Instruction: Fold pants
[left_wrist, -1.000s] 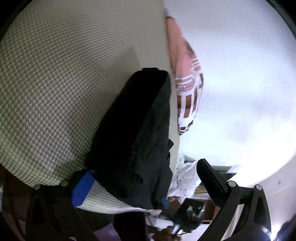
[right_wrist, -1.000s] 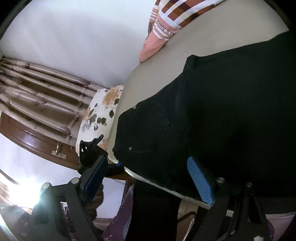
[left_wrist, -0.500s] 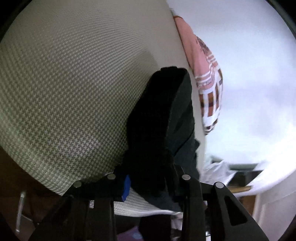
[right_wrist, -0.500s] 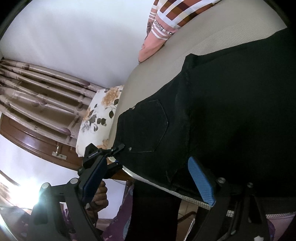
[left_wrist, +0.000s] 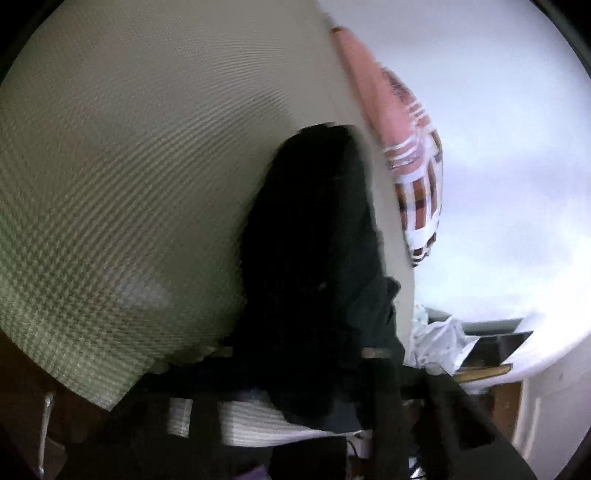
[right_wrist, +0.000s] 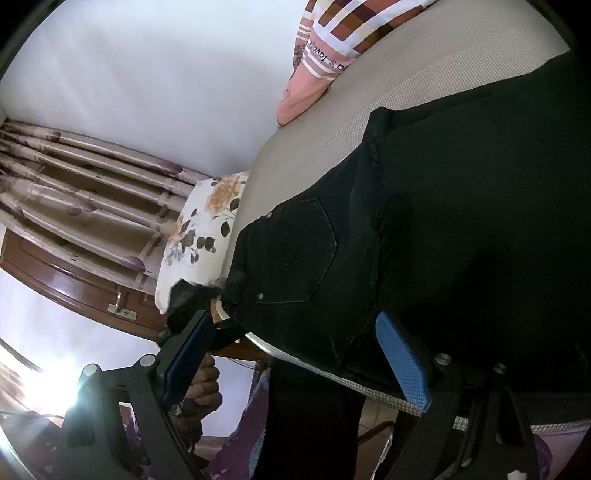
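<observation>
Black denim pants (right_wrist: 424, 236), woven mat (left_wrist: 129, 166)

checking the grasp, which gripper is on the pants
The left gripper: its jaws are closing with the pants between them. The right gripper stands wide open.

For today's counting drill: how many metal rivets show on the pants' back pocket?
2: one rivet at the pocket's upper corner, another at its lower corner; others may be hidden.
</observation>
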